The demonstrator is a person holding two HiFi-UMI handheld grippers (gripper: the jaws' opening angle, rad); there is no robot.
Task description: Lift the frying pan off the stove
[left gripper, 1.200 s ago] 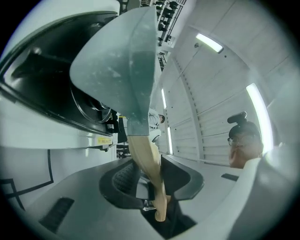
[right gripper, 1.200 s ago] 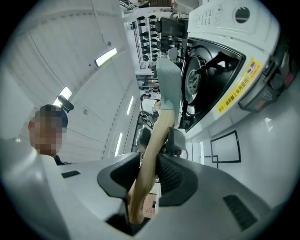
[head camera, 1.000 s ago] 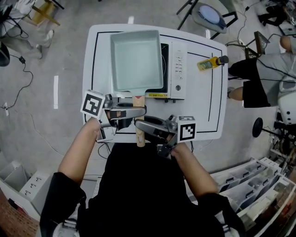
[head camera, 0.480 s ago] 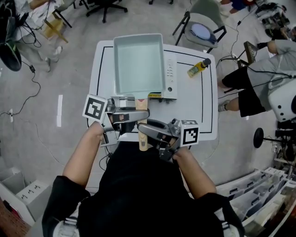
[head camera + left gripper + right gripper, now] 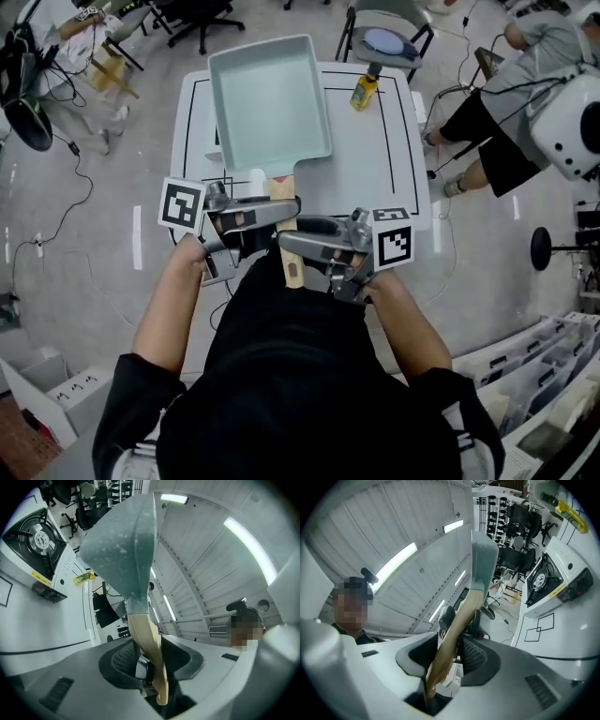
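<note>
The pale green square frying pan (image 5: 270, 103) hangs in the air above the white table (image 5: 375, 159), tilted, and hides most of the stove in the head view. Its wooden handle (image 5: 292, 267) runs between both grippers. From the left, my left gripper (image 5: 284, 212) is shut on the handle (image 5: 147, 644). My right gripper (image 5: 289, 241) comes from the right; its jaws have just been opening a little, with the handle (image 5: 459, 625) still pressed between them. Both gripper views show the stove (image 5: 35, 538) (image 5: 548, 583) bare below the pan (image 5: 124, 550) (image 5: 483, 564).
A yellow bottle (image 5: 362, 91) stands at the table's far edge. Beyond the table are a stool (image 5: 386, 42) and office chairs; a seated person (image 5: 506, 103) is at the right. Cables (image 5: 66, 197) lie on the floor to the left.
The pan has risen off the stove and come up toward the camera with both grippers on its handle. The stove, visible beside the pan before, is now covered in the head view.
</note>
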